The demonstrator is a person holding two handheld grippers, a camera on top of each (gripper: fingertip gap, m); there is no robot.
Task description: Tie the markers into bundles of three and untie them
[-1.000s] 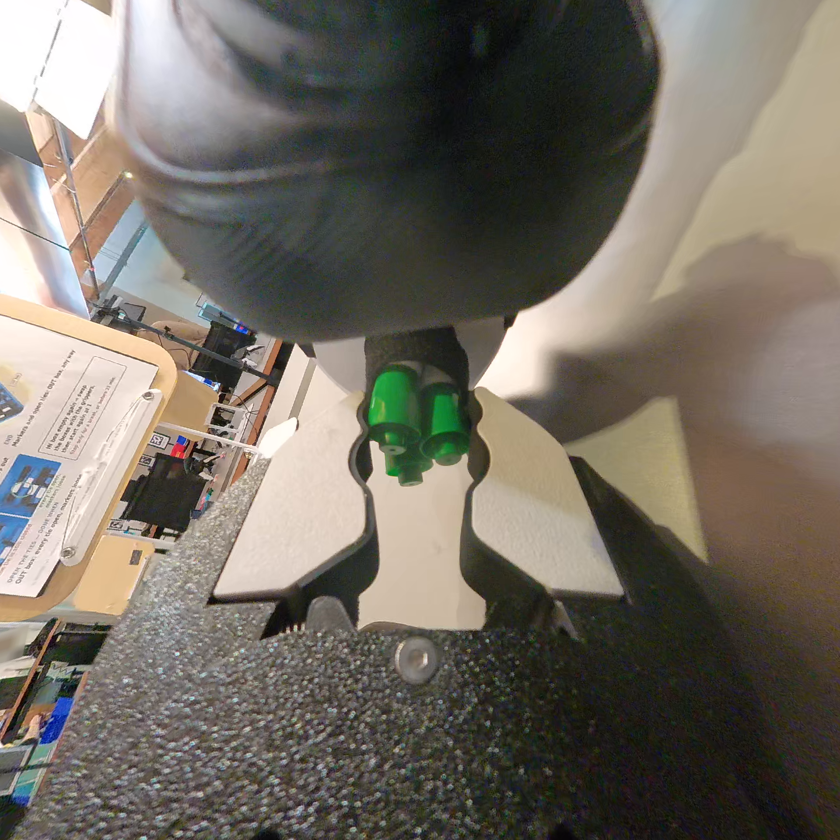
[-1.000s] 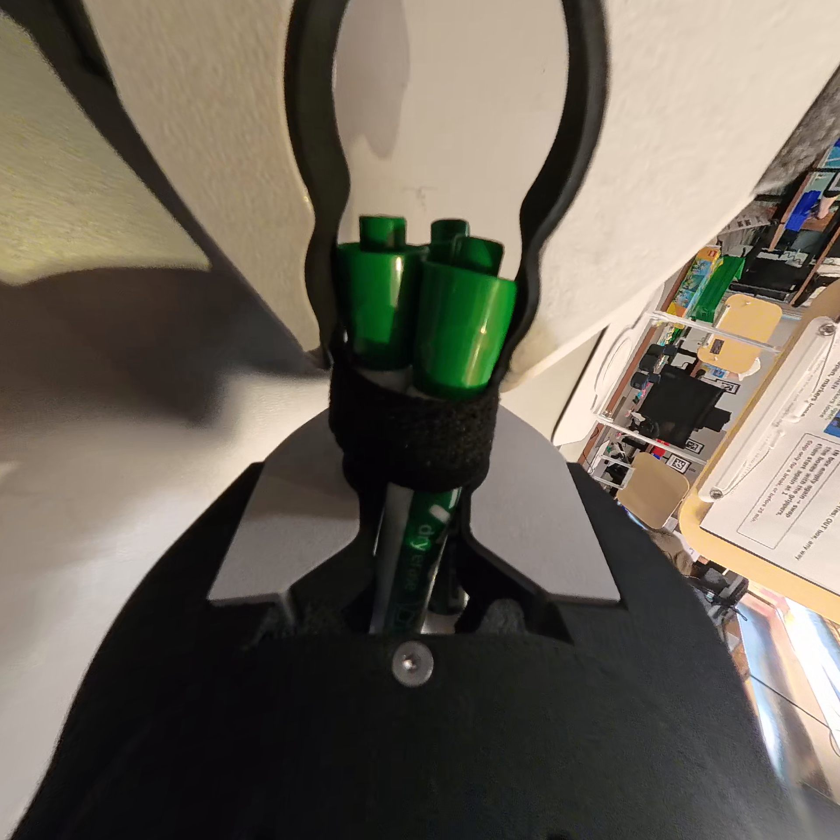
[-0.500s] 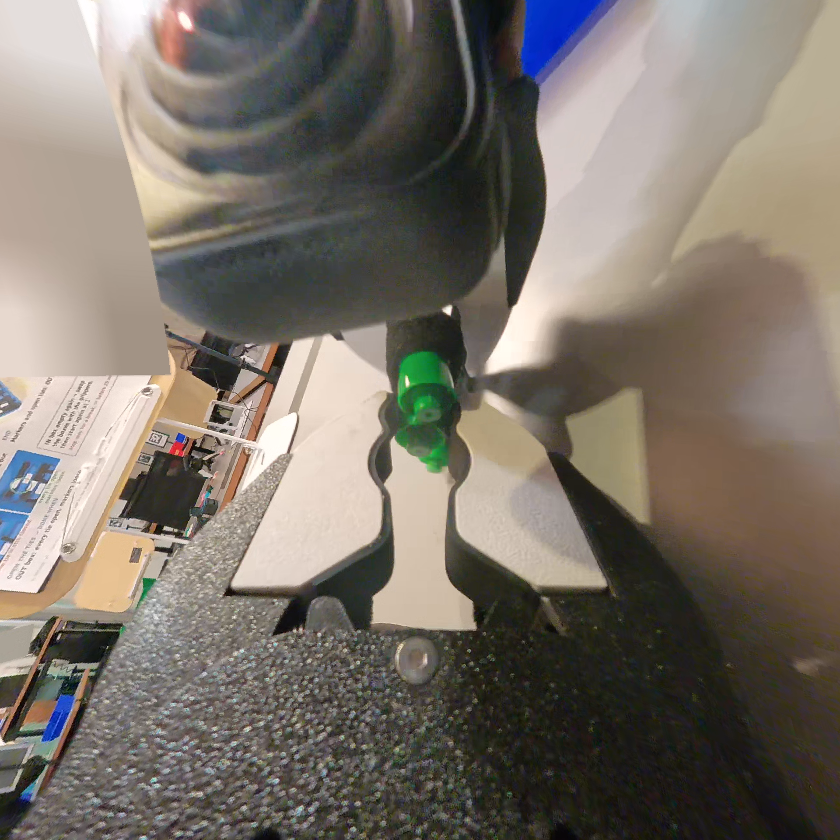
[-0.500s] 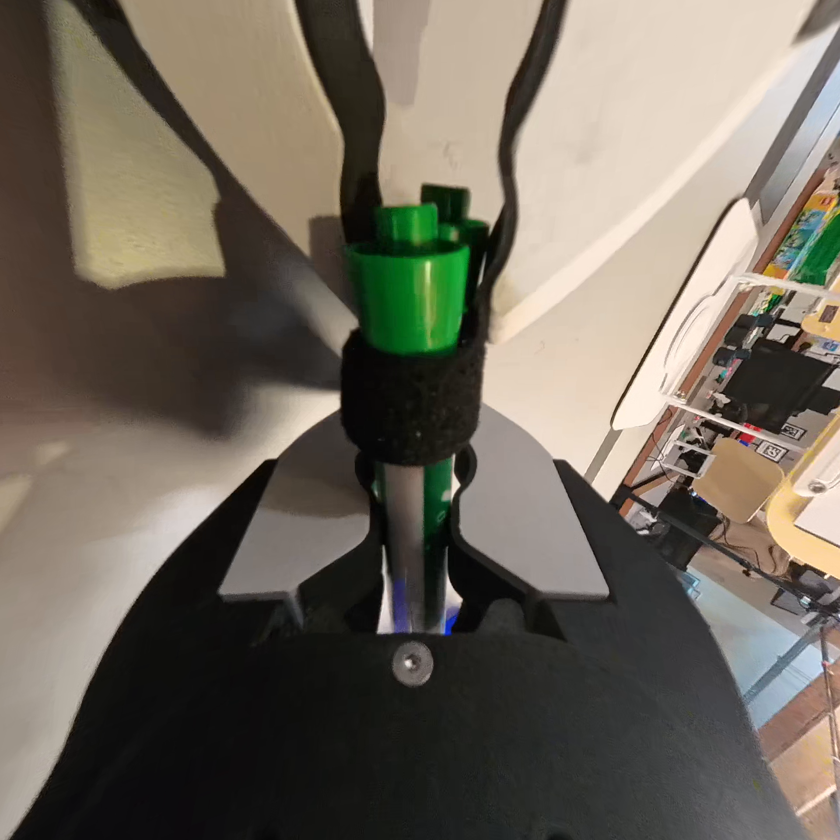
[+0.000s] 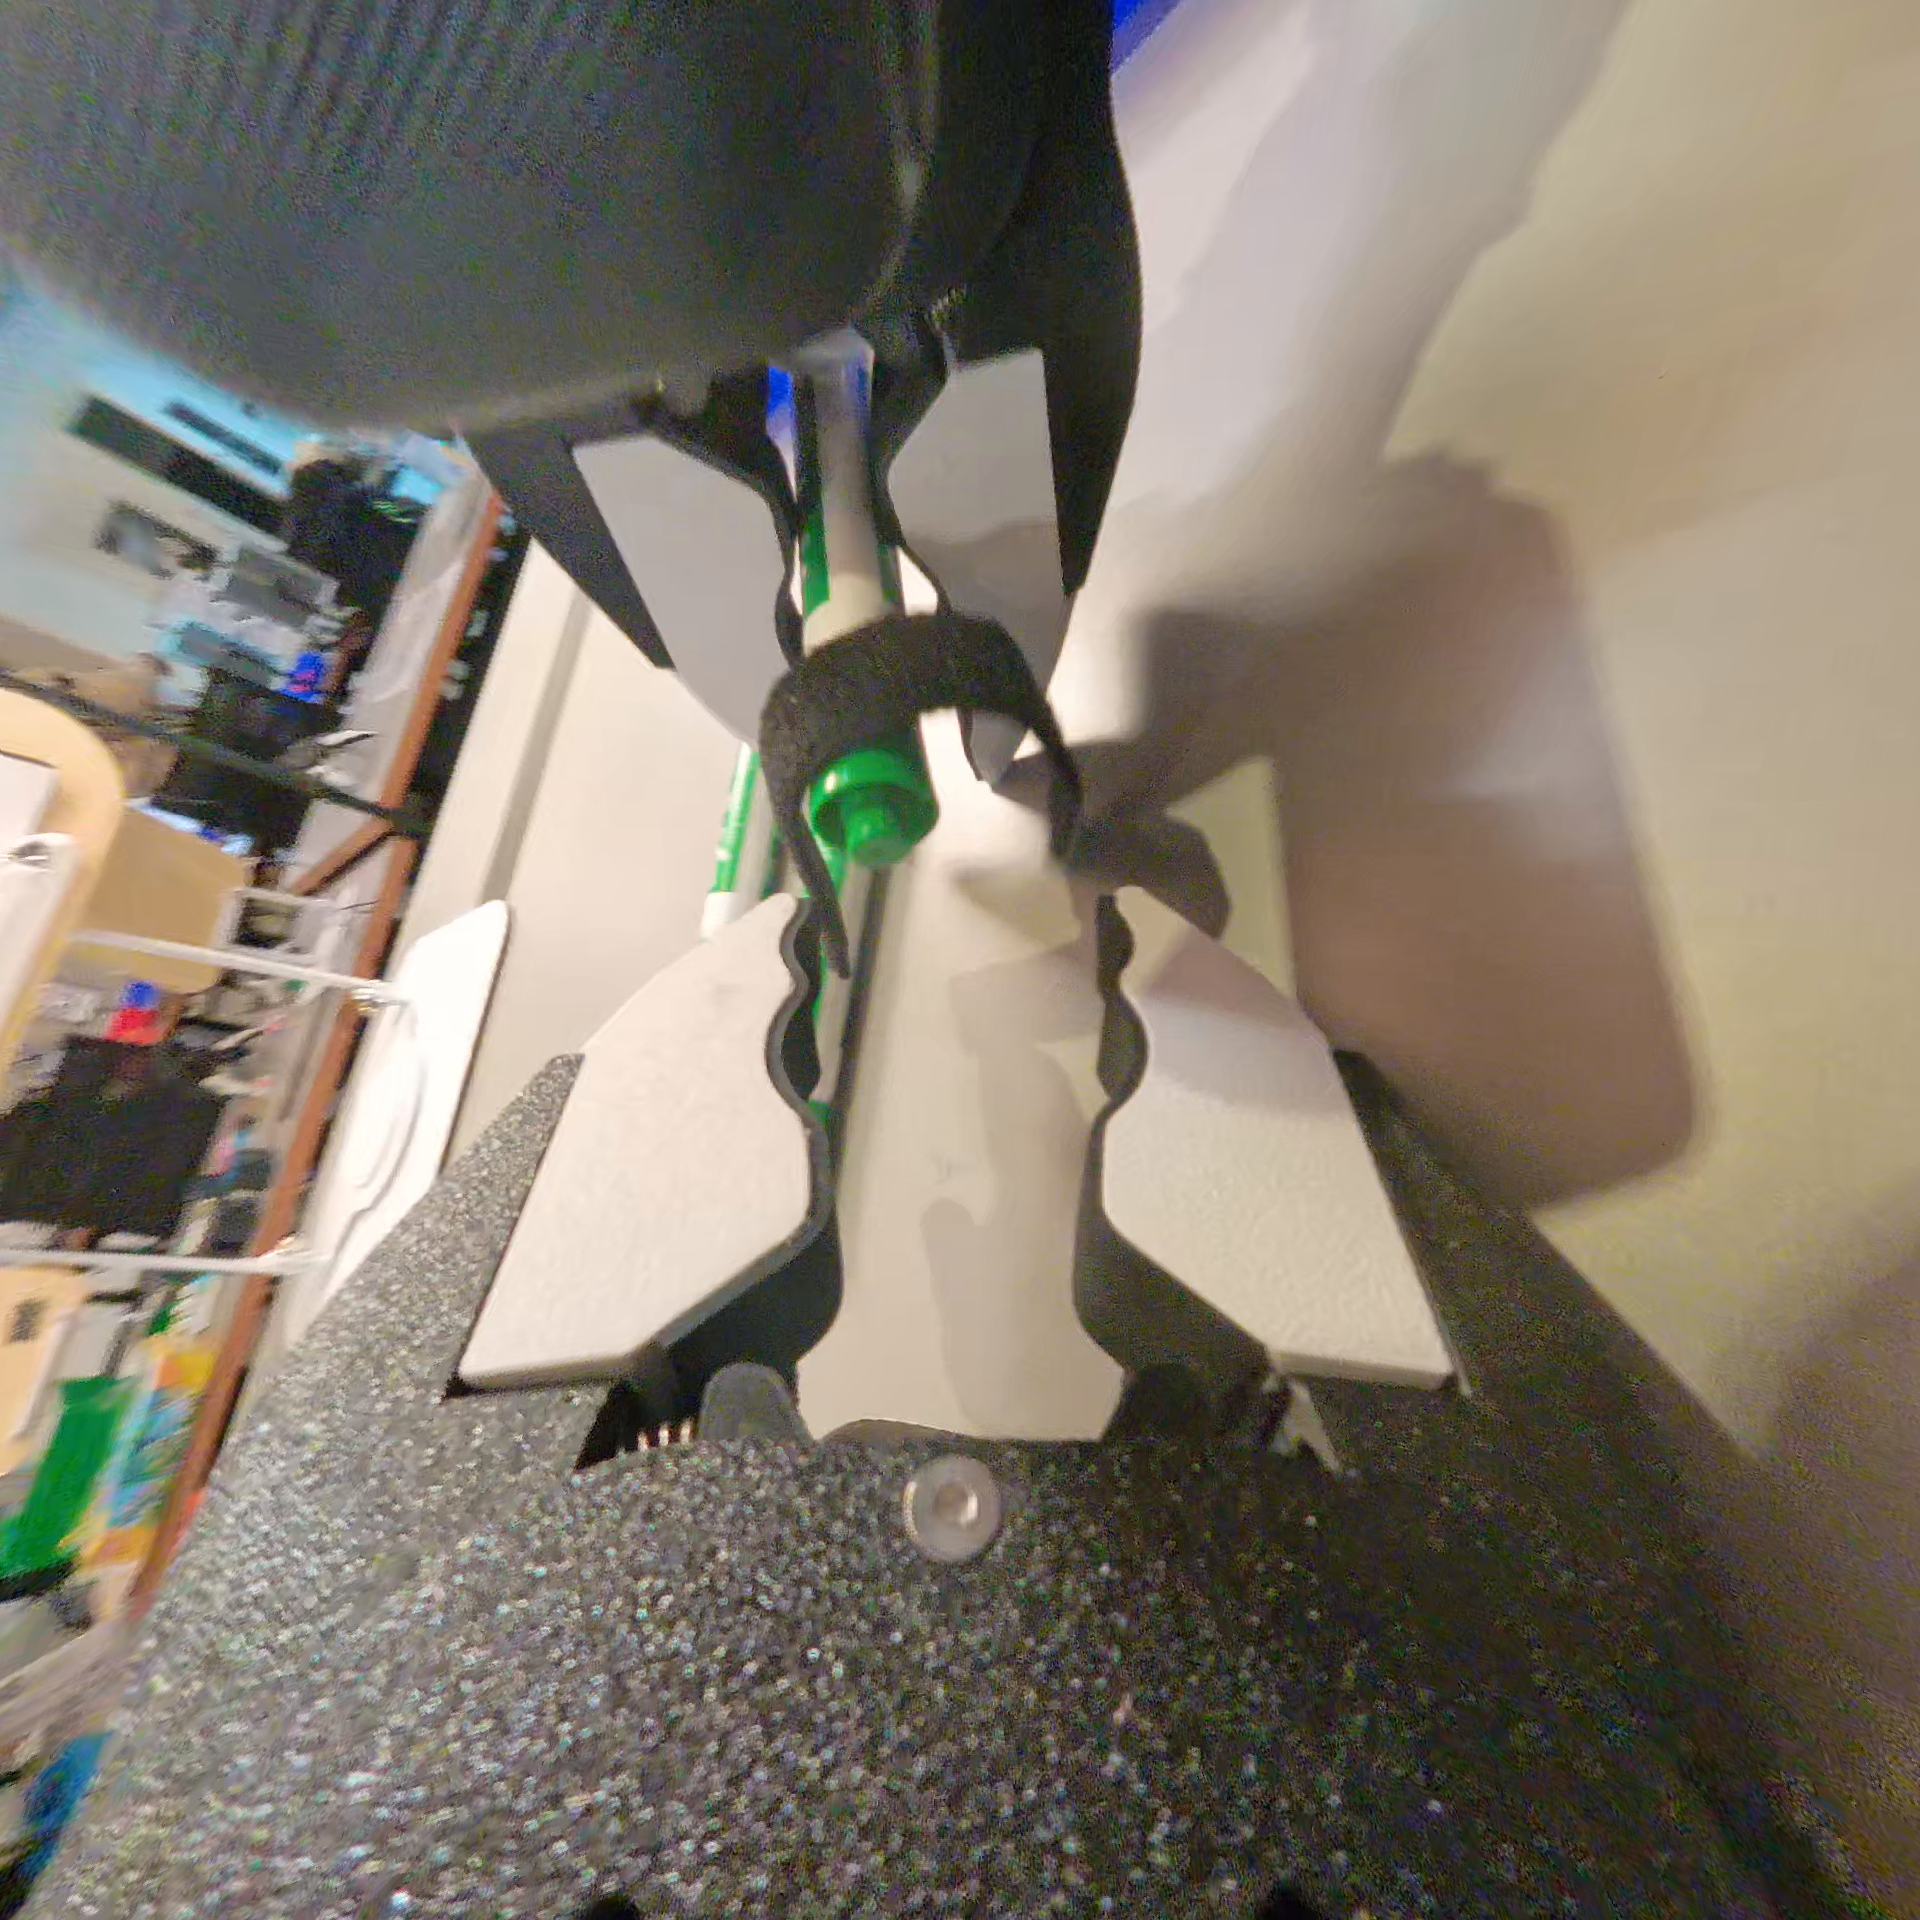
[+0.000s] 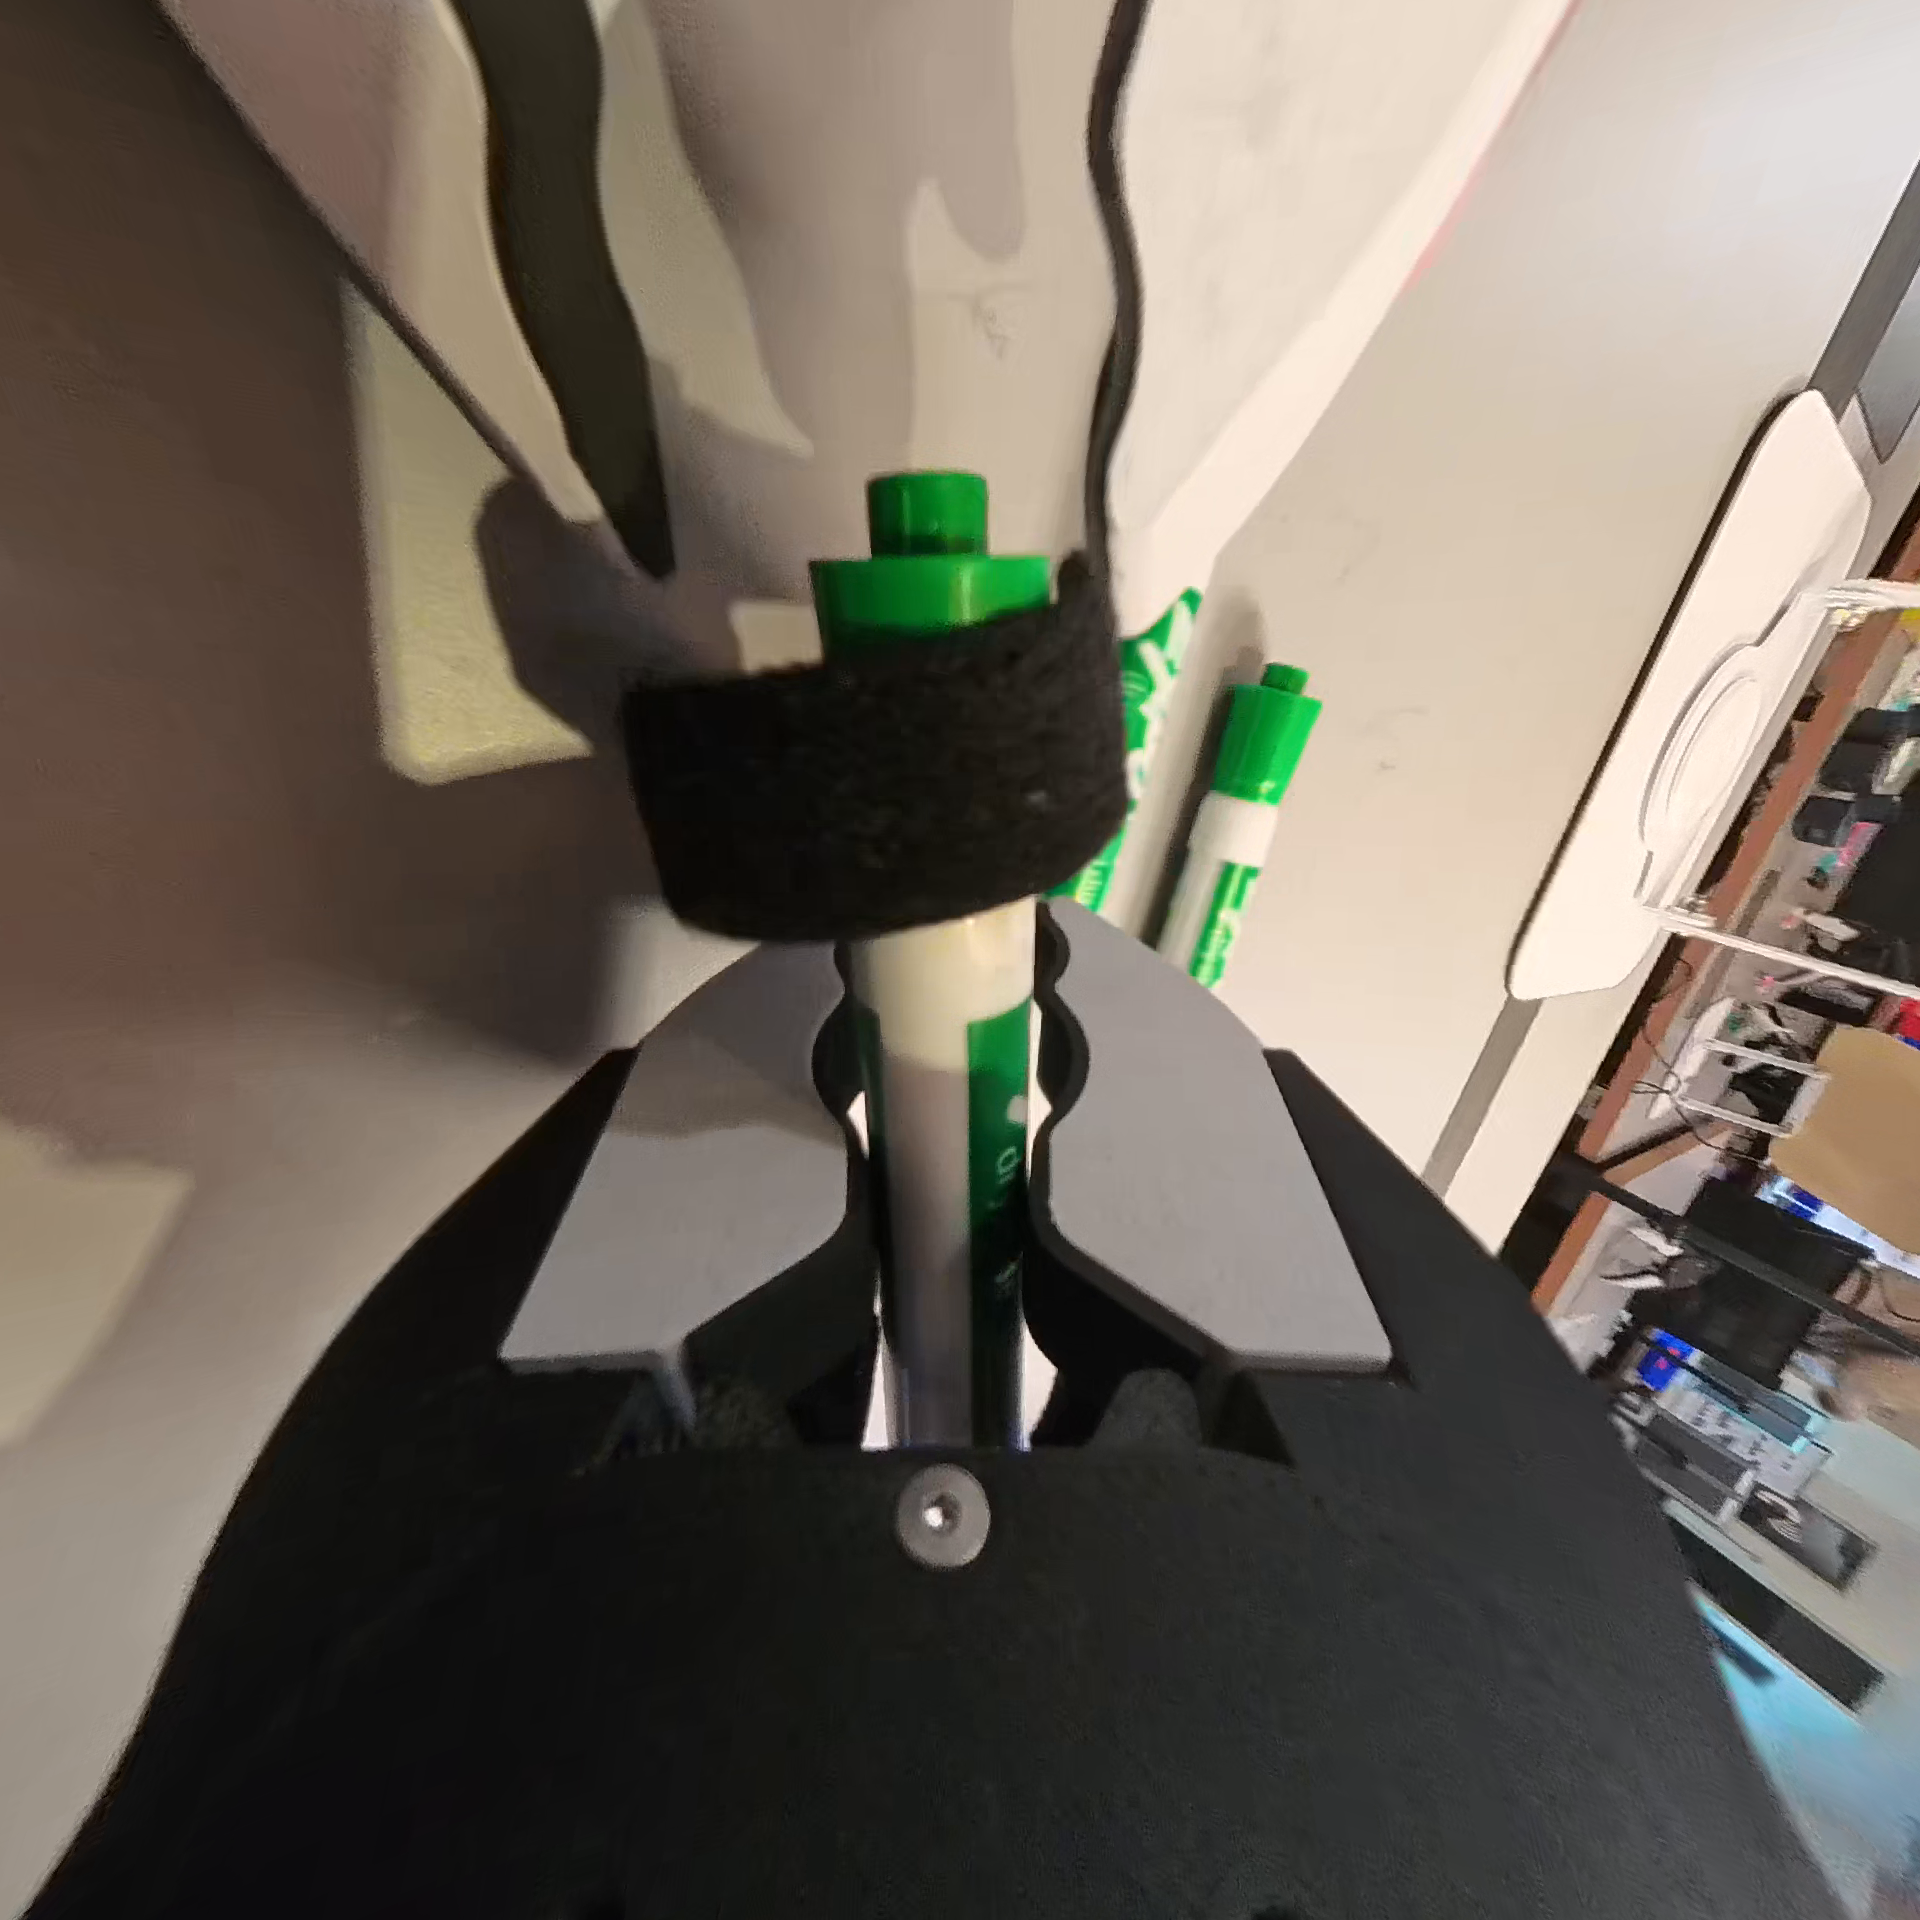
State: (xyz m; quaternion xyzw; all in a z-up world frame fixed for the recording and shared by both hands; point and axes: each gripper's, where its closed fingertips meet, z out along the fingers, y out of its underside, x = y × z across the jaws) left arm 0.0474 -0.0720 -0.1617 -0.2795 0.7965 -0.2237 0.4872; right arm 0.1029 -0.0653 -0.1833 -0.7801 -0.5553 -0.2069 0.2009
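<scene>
Right gripper (image 6: 945, 1039): jaws clenched on a single green-and-white marker (image 6: 951, 1049). Both fingers press against its barrel, one on each side. The barrel runs lengthwise between them and back into the gripper body; its green cap (image 6: 930, 582) stands out ahead of the fingertips.

A black strap (image 6: 883, 790) sits as a wide loop around the marker, just ahead of the right fingertips and below the cap. The loop is wider than the one barrel it encircles. In the left wrist view the same strap (image 5: 883, 675) hangs slack, arching over the cap (image 5: 868, 805), with one end trailing down to the inner edge of the left gripper's left-hand finger (image 5: 707, 1091) and the other end loose beside the tip of its right-hand finger (image 5: 1236, 1143).

Left gripper (image 5: 951, 935): jaws released and standing wide apart. The white table surface (image 5: 966, 1195) shows through the gap. The held marker's cap lies just ahead of the left fingertips, pointing toward them, not between the pads. Whether the strap's trailing end touches the left-hand pad cannot be determined; the view is blurred there.

Two further green markers lie on the table to the right of the right gripper's jaws: one (image 6: 1242, 821) fully visible, the other (image 6: 1143, 748) partly hidden behind the strap. They lie side by side, close together.
</scene>
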